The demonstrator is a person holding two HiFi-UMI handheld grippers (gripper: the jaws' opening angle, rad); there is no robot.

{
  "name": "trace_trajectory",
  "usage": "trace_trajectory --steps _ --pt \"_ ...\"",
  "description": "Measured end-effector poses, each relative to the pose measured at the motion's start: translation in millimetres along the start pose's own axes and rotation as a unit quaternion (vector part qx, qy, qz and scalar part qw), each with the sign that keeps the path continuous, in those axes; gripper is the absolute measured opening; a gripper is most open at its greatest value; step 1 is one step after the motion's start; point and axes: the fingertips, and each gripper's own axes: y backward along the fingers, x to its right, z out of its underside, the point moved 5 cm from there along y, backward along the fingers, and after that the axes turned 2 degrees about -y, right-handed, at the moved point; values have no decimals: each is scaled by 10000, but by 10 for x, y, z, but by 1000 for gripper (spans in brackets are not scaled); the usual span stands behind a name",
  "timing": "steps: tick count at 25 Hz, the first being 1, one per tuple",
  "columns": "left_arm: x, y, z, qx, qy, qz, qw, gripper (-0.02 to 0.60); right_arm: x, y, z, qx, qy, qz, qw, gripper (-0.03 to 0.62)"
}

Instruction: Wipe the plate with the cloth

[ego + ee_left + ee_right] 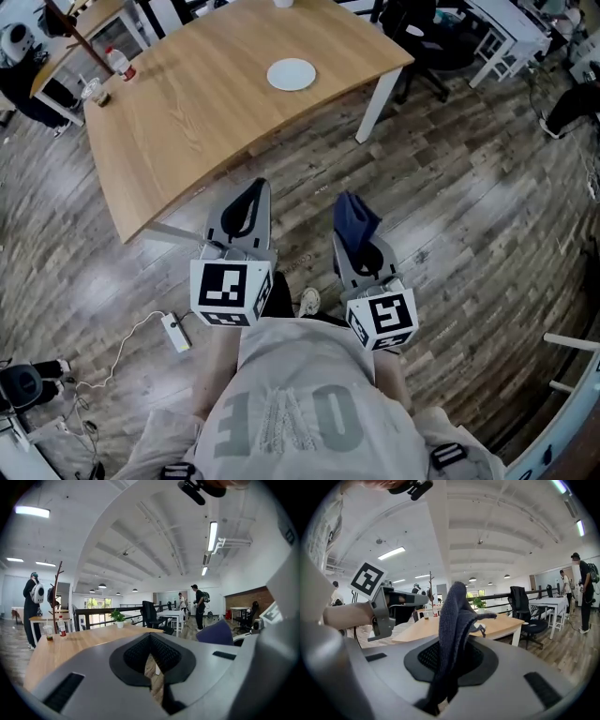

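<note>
A white plate [291, 74] lies on the far right part of a wooden table [187, 122]. Both grippers hang over the wooden floor, short of the table's near edge. My left gripper [251, 190] is shut with nothing between its jaws; in the left gripper view its black pads [140, 653] meet in front of the tabletop [70, 644]. My right gripper [356, 236] is shut on a dark blue cloth [354, 221]. In the right gripper view the cloth [455, 616] stands up out of the gripper [449, 660] and droops forward, hiding part of the table behind it.
A bottle [119, 63] and a cup [94, 91] stand at the table's far left corner. A small potted plant [117, 617] sits on its far edge. A power strip [176, 331] with a cable lies on the floor at the left. Office chairs [441, 47] and people stand beyond the table.
</note>
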Motion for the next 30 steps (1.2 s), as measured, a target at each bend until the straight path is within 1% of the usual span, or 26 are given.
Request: trace_trajectory --steps 2,5,7,9,12,16,20,23,26,30 --pt "-20 -32 58 -131 -102 -132 9998 6 93 -21 30 -104 -51 -21 9999 61" --pt "-202 -211 137 -221 91 -241 9994 6 202 -189 8 -159 20 -73 9998 61" --pt "-334 -391 166 -221 163 -291 9992 6 297 -361 -8 -233 132 -36 9996 60" --pt "-456 -591 171 -221 117 -347 9991 6 400 -519 -46 -266 195 39 9994 61" --pt "-620 -897 116 -116 150 -405 9990 6 603 -738 -100 -280 123 128 9994 61" --pt "-902 -1370 8 -54 240 -362 9990 6 793 -1168 -318 -324 131 119 9993 61" --pt "-1113 -1849 -144 59 284 -270 9992 6 1007 -1687 -646 -284 368 72 9989 61" --pt "-1299 -2153 -128 36 348 -282 9990 6 1098 -2022 -831 -222 554 34 9982 61" --pt "-1447 -2392 -95 -17 415 -227 9989 6 1166 -2261 -913 -252 740 24 9969 61" --pt "-1573 -2697 -111 -88 333 -124 9993 6 1277 -2472 -954 -355 666 123 9971 61"
